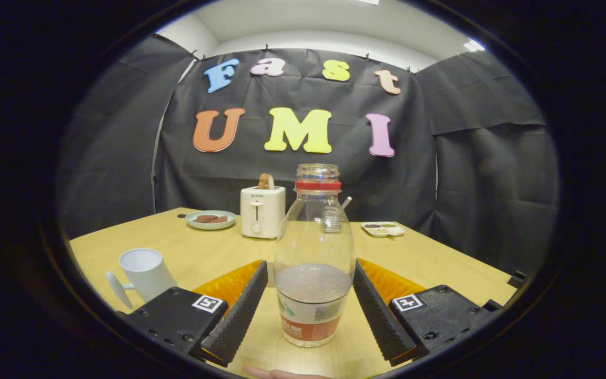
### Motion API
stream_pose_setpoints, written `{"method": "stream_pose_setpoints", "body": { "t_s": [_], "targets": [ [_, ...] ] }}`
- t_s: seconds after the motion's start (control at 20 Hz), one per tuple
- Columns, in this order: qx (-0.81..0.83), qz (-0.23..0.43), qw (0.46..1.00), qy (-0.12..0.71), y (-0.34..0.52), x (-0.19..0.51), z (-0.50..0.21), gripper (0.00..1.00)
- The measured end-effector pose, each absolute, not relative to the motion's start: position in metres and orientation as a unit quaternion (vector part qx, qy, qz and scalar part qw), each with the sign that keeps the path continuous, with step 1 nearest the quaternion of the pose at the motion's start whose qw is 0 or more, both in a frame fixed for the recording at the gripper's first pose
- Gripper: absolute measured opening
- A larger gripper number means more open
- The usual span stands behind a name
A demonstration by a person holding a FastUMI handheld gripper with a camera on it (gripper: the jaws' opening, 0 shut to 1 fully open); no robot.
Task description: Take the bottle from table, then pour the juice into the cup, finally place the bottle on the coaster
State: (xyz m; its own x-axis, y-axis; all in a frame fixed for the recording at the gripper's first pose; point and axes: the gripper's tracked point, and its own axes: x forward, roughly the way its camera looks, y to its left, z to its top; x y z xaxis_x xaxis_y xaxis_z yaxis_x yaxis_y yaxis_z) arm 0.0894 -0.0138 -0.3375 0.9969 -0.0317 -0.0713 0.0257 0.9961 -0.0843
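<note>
Clear bottle (314,263) stands upright on table (440,258), uncapped, red neck ring, pale juice in lower third, label near base. Gripper (309,310) fingers spread apart, flanking bottle; contact cannot be judged. White cup (145,273) to the left, orange coaster (229,287) behind fingers

Item 1: bottle (313,252), standing between the spread fingers of the gripper (311,266); we note a white and orange-red label (308,323) whose print is too blurred to read
Item 2: toaster (262,212); we find a small dark brand word on its front, too small to make out
Item 3: two black-and-white square code markers (207,303) (407,302), one on each gripper block; we read no letters or numbers there
</note>
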Motion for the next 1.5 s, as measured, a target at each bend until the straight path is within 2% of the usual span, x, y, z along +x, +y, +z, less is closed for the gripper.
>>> {"method": "stream_pose_setpoints", "body": {
  "t_s": [0.15, 0.35, 0.9, 1.2, 1.5],
  "targets": [
    [-0.038, -0.017, 0.999, 0.032, -0.016, 0.096, -0.338, 1.00],
    [-0.047, -0.035, 0.998, 0.039, -0.024, 0.102, -0.340, 0.83],
    [-0.179, -0.044, 0.982, 0.033, -0.017, 0.096, -0.296, 0.82],
    [-0.239, -0.034, 0.966, 0.088, -0.003, 0.094, -0.309, 0.82],
    [-0.333, -0.043, 0.938, 0.086, 0.001, 0.092, -0.306, 0.82]
  ]
}}
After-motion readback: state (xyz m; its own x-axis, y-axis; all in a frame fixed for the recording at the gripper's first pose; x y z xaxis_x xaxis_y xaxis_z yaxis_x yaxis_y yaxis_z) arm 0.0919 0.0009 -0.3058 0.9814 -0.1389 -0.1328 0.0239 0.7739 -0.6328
